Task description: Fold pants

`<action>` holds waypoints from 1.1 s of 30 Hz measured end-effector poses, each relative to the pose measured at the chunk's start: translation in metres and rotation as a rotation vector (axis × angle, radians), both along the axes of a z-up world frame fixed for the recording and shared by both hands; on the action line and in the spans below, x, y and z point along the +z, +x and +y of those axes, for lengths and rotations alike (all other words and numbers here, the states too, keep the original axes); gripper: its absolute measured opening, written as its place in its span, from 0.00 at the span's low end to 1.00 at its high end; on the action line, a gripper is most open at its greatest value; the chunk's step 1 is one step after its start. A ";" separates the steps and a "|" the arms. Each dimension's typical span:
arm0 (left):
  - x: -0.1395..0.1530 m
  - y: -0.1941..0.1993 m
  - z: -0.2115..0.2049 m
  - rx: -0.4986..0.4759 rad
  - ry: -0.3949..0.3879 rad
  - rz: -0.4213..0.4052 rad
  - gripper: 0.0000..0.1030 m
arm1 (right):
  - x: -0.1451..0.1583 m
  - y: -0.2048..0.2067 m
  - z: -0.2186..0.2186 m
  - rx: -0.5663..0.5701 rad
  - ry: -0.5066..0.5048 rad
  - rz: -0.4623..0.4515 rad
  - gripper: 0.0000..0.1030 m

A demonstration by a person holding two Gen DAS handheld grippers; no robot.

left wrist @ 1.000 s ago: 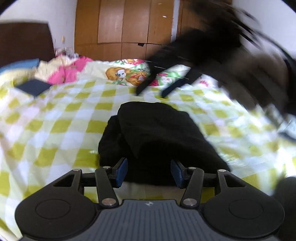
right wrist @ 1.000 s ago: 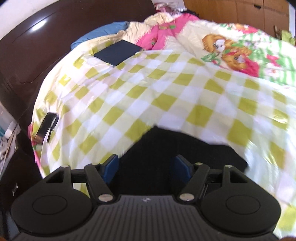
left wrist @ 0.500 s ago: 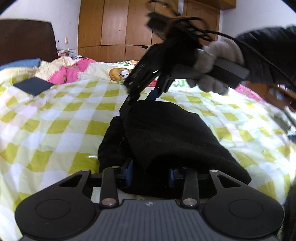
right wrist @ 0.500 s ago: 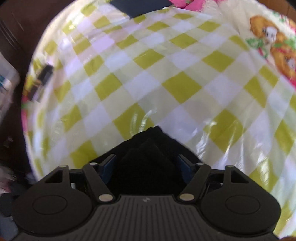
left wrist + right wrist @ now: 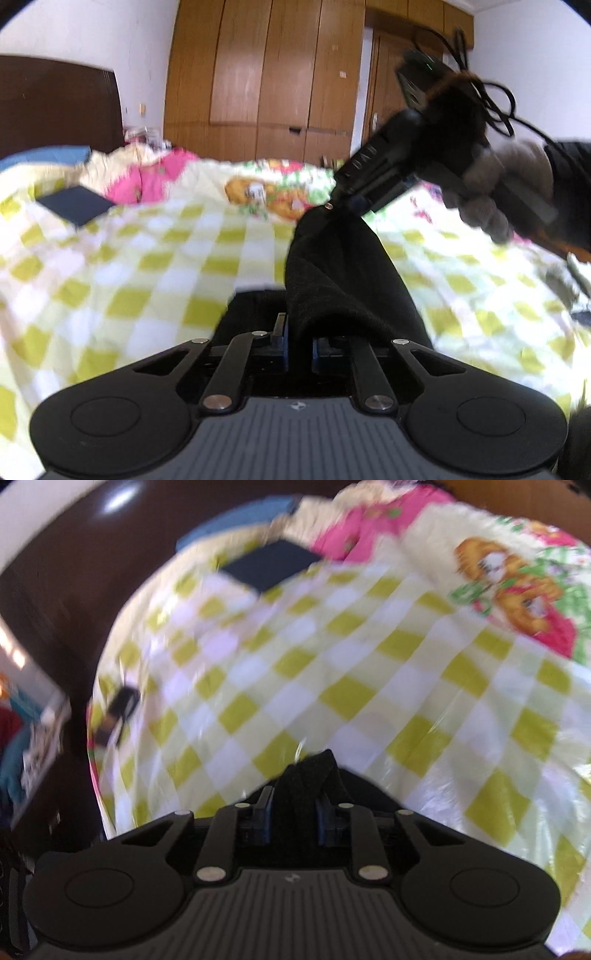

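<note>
The left gripper is closing its jaws on the near edge of the black pants, cloth pinched between the blue pads where a second ago they were standing wide apart beside it. Over at two o'clock in the left wrist view, the right gripper is closing on the far end too, a tuft of fabric poking up between its pads, and the garment is rising off the checked bedspread into a ridge strung between both tools. So both ends look gripped, and I'd judge the fold-over is about to start. The gloved hand is smearing with motion, the lower layers are hiding behind the near gripper, and the pants' full outline is impossible to make out.
</note>
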State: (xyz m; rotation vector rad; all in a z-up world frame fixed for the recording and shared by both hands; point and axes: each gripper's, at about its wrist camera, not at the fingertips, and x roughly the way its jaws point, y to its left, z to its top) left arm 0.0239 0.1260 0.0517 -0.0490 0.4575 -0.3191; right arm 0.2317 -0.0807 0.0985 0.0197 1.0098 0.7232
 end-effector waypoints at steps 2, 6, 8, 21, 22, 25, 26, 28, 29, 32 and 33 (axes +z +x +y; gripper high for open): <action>0.007 0.002 0.005 0.020 0.003 -0.026 0.25 | 0.007 0.005 0.003 -0.012 0.020 -0.029 0.21; 0.010 0.015 0.027 0.088 0.001 -0.038 0.25 | 0.007 0.022 0.030 0.000 0.046 -0.063 0.21; 0.004 0.026 0.044 0.125 -0.033 -0.013 0.25 | 0.000 0.034 0.045 -0.005 0.068 -0.059 0.21; -0.070 0.058 0.098 0.231 -0.123 0.156 0.37 | -0.132 0.092 0.114 -0.102 -0.039 -0.016 0.16; -0.071 0.058 0.101 0.237 -0.124 0.158 0.41 | -0.135 0.094 0.112 -0.121 -0.022 -0.004 0.17; -0.066 0.049 0.106 0.232 -0.088 0.156 0.46 | -0.132 0.096 0.107 -0.134 0.000 0.015 0.21; -0.062 0.044 0.108 0.232 -0.071 0.150 0.47 | -0.123 0.093 0.104 -0.144 0.004 -0.008 0.26; -0.053 0.033 0.111 0.232 -0.037 0.141 0.47 | -0.095 0.083 0.098 -0.146 0.048 -0.089 0.26; -0.046 0.027 0.113 0.244 -0.014 0.130 0.47 | -0.079 0.076 0.095 -0.147 0.064 -0.134 0.26; -0.022 0.019 0.119 0.269 0.034 0.068 0.47 | -0.041 0.048 0.083 -0.128 0.078 -0.236 0.37; -0.013 0.020 0.120 0.269 0.035 0.034 0.47 | -0.034 0.035 0.079 -0.114 0.063 -0.263 0.42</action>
